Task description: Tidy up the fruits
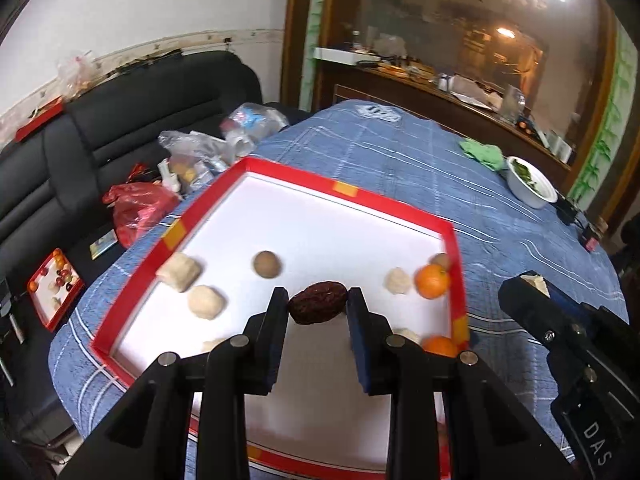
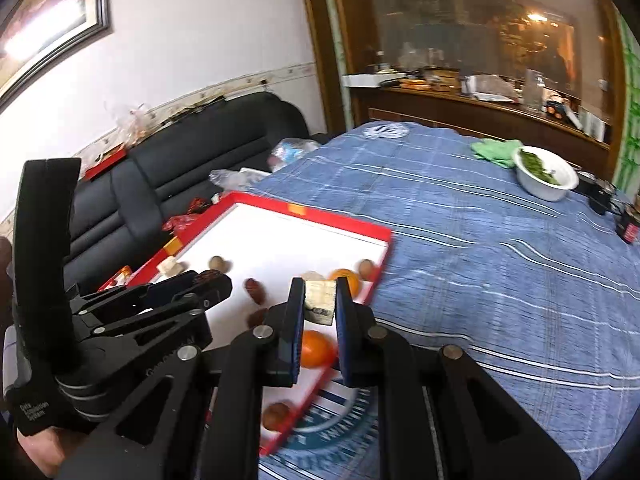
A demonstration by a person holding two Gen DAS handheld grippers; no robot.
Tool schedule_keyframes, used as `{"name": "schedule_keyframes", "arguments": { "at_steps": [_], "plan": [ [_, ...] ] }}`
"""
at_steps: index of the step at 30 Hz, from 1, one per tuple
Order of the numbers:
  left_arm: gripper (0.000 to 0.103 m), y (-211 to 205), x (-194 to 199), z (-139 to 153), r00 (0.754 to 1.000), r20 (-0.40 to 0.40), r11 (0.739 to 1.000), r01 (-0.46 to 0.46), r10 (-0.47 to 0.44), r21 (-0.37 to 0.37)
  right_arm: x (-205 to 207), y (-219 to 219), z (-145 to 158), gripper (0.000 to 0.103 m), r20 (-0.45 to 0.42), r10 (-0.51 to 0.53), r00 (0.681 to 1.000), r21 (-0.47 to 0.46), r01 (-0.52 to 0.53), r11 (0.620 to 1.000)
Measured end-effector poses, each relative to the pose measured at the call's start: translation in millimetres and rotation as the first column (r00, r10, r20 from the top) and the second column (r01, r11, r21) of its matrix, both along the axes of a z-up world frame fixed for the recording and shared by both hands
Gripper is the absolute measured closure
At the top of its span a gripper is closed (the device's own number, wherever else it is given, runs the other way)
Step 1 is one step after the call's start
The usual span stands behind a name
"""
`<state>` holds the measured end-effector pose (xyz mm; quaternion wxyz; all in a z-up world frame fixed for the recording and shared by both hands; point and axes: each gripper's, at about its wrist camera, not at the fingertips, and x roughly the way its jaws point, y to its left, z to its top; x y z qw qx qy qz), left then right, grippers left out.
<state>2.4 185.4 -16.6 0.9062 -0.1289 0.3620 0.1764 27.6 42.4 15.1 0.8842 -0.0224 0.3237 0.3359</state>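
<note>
A red-rimmed white tray (image 1: 394, 204) lies on the blue cloth. My left gripper (image 1: 318, 304) is shut on a dark red date (image 1: 318, 307) and holds it above the tray. The tray holds pale puffed lumps (image 1: 206, 301), a round brown fruit (image 1: 267, 265) and two oranges (image 1: 432, 280). My right gripper (image 2: 318, 300) is shut on a pale cube-shaped piece (image 2: 320, 301) above the tray's right side (image 2: 380, 268), over an orange (image 2: 316, 348). The right gripper also shows in the left wrist view (image 1: 532, 284), and the left gripper shows in the right wrist view (image 2: 208, 280).
A white bowl of greens (image 1: 530, 188) and a green cloth (image 1: 482, 152) sit at the table's far right. A black sofa (image 1: 120, 120) with plastic bags and a small red box (image 1: 54, 286) stands to the left. A wooden cabinet (image 1: 440, 96) is behind the table.
</note>
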Motion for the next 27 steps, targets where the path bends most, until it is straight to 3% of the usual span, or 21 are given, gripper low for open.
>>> {"name": "schedule_keyframes", "arguments": {
  "at_steps": [27],
  "plan": [
    [0.074, 40.9, 12.9, -21.1, 0.995, -0.074, 0.997, -0.07, 0.071, 0.014, 25.6, 66.5, -26.0, 0.087, -0.067, 0.059, 0.996, -0.091, -0.065, 0.994]
  ]
}}
